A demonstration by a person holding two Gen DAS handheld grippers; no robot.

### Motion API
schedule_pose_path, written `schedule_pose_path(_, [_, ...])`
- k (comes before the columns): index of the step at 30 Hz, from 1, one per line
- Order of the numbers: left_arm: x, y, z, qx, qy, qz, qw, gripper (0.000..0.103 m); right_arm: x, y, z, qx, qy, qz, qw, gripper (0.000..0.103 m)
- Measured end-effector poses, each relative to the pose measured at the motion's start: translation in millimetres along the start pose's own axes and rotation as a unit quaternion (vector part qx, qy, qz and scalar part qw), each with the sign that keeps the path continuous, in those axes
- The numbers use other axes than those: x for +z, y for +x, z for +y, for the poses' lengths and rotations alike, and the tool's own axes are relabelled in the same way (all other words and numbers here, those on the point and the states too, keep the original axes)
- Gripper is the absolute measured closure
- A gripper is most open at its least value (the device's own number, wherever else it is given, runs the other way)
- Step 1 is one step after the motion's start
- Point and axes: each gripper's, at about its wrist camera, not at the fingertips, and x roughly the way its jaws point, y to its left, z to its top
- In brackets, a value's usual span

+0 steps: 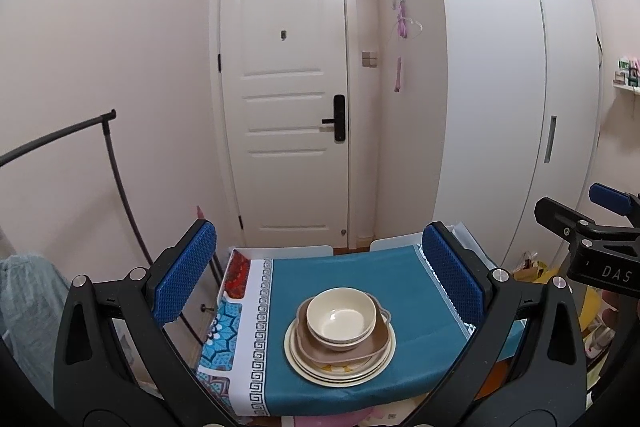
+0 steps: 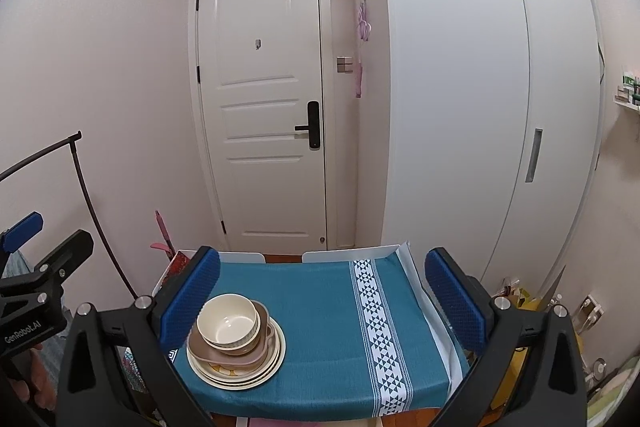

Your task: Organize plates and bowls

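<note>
A cream bowl (image 1: 341, 319) sits in a tan-pink square dish (image 1: 344, 349), which rests on a stack of cream plates (image 1: 340, 371) on the teal tablecloth (image 1: 352, 275). The same stack shows in the right wrist view: bowl (image 2: 229, 321), dish (image 2: 236, 355), plates (image 2: 240, 373). My left gripper (image 1: 320, 275) is open and empty, held back above the stack. My right gripper (image 2: 322, 301) is open and empty, to the right of the stack. Each gripper appears at the edge of the other's view, the right gripper (image 1: 592, 227) and the left gripper (image 2: 36, 259).
A white door (image 1: 288, 99) stands behind the small table. A white wardrobe (image 2: 480, 87) is at the right. A black clothes rail (image 1: 60, 143) stands at the left. Bags and clutter (image 2: 520, 303) lie on the floor at the right.
</note>
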Motion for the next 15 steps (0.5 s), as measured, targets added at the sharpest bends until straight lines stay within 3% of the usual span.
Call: schedule_pose_path(15, [0, 8, 16, 0.006, 0.006, -0.003, 1.0000, 0.000, 7, 8, 8, 0.001, -0.002, 0.003, 1.000, 0.001])
